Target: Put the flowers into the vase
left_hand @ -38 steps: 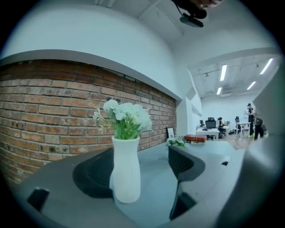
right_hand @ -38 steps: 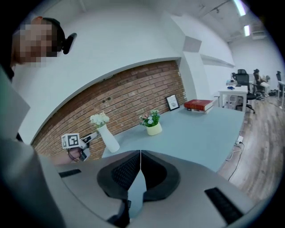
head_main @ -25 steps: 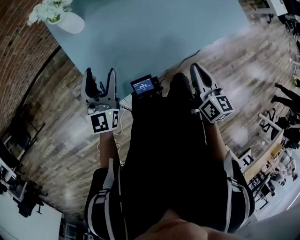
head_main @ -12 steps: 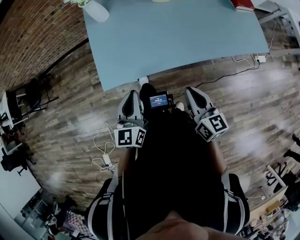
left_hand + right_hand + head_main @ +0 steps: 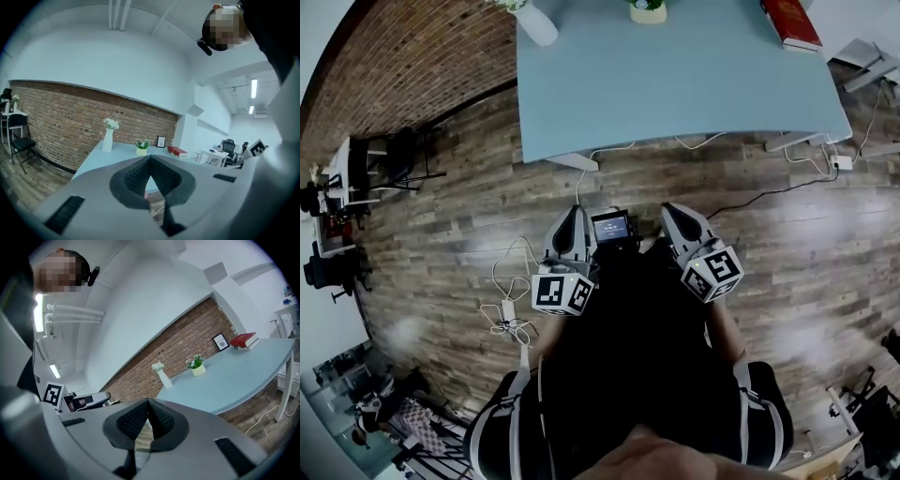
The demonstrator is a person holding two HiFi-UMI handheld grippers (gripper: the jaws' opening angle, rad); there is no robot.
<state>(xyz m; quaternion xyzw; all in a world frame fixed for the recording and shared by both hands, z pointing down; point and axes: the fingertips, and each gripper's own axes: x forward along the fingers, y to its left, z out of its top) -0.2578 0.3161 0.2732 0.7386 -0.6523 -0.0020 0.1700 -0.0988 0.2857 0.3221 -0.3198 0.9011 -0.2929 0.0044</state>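
Observation:
A tall white vase point(image 5: 536, 23) point(image 5: 108, 139) point(image 5: 163, 378) stands at the far left corner of the light blue table point(image 5: 675, 84), with white flowers point(image 5: 111, 123) point(image 5: 158, 366) in it. My left gripper point(image 5: 574, 216) point(image 5: 150, 159) is held close to the person's body over the wooden floor, well short of the table. Its jaws are shut with nothing between them. My right gripper point(image 5: 671, 212) point(image 5: 147, 401) is level with it on the other side, also shut and empty. Both point toward the table.
On the table's far side are a small pot with a green plant point(image 5: 648, 9) point(image 5: 141, 149) and a red book point(image 5: 792, 21) point(image 5: 244, 340). A small screen point(image 5: 610, 226) sits between the grippers. Cables point(image 5: 511, 319) lie on the floor. A black chair point(image 5: 18, 140) stands by the brick wall.
The left jaws were open a second ago and are now shut. Both grippers have drawn in toward the body, and the table now lies farther off in the head view.

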